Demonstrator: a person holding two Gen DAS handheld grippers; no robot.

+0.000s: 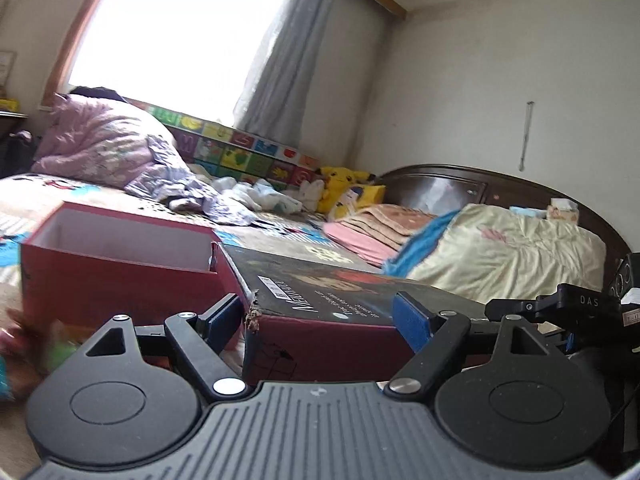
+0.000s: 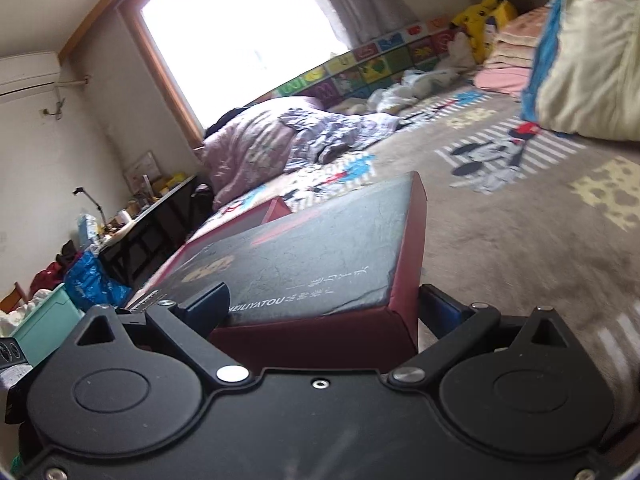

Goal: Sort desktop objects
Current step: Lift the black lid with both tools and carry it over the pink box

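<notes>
A box lid (image 1: 340,288) with a dark printed top and maroon sides lies tilted beside an open red box (image 1: 116,276) on the bed. My left gripper (image 1: 318,318) straddles one end of the lid, its blue pads (image 1: 412,322) against the lid's sides. From the opposite end my right gripper (image 2: 322,306) holds the same lid (image 2: 320,248), which fills the gap between its fingers. The red box (image 2: 276,206) peeks out behind the lid there. The right gripper (image 1: 524,306) also shows at the right edge of the left wrist view.
The bed sheet (image 2: 500,216) carries cartoon prints. A pink quilt (image 1: 104,144), a cream quilt (image 1: 512,252) and a yellow plush toy (image 1: 340,184) lie further back. Blurred colourful items (image 1: 24,344) sit left of the box. A cluttered desk (image 2: 156,204) and a teal bin (image 2: 44,324) stand beside the bed.
</notes>
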